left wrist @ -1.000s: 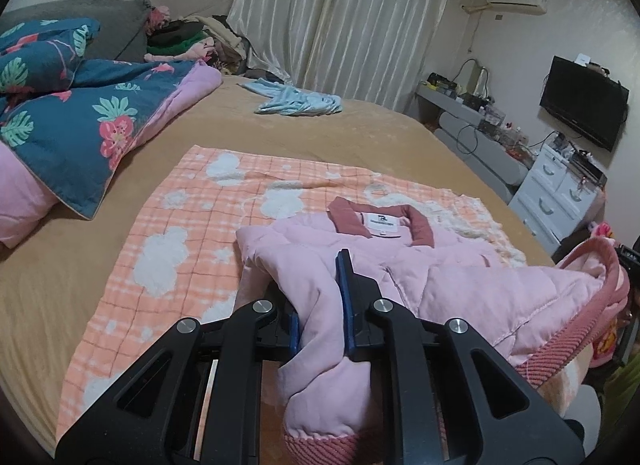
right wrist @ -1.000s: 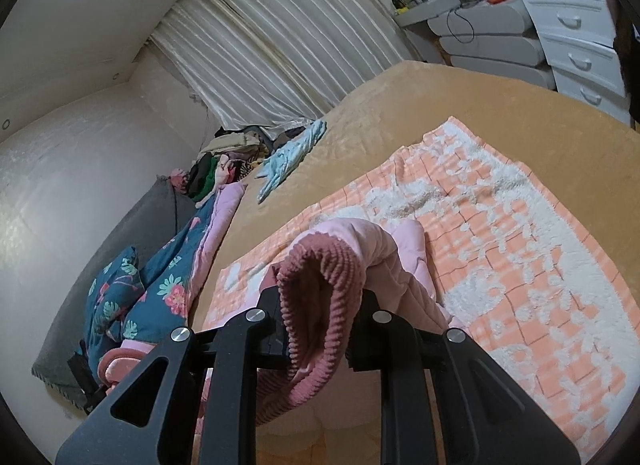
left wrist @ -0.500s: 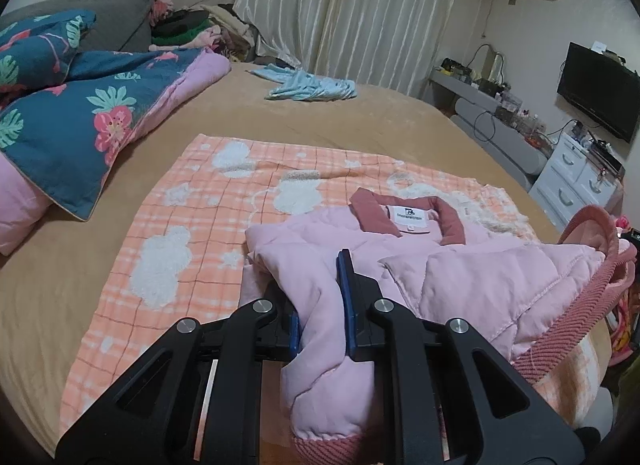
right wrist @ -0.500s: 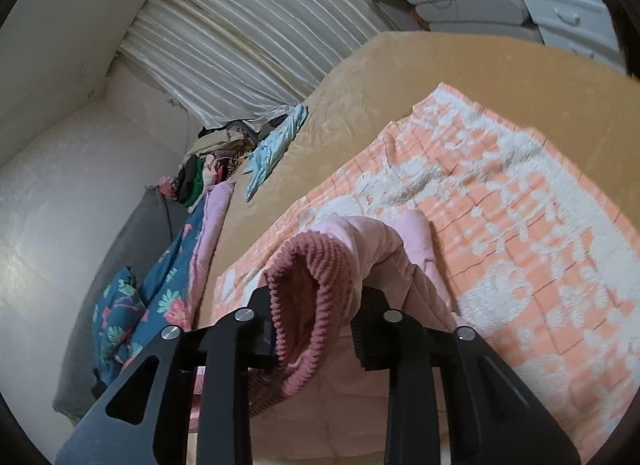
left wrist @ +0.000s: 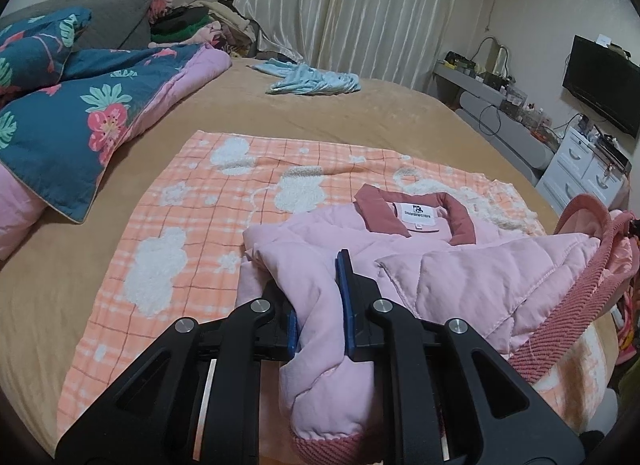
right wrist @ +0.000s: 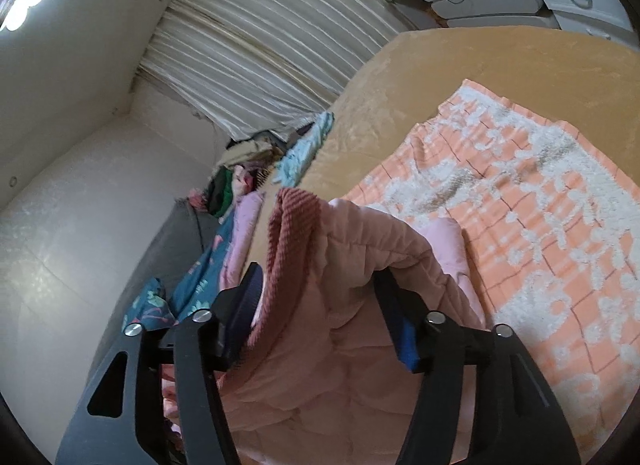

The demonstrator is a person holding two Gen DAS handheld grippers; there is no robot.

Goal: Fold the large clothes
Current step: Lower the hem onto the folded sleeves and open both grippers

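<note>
In the left wrist view, the left gripper point(left wrist: 320, 305) has its fingers clenched on a sleeve of the pink jacket point(left wrist: 460, 281), which lies collar-up on the orange checked blanket point(left wrist: 192, 225) spread over the bed point(left wrist: 400, 113). In the right wrist view, the right gripper point(right wrist: 320, 305) has its fingers spread wide, with the jacket's ribbed hem point(right wrist: 292, 225) draped loosely between them above the blanket point(right wrist: 540, 205).

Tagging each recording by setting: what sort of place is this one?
A home bedroom, most likely. The pink jacket is being folded on a bed with a floral duvet, facing a wall-mounted TV and a white dresser.
</note>
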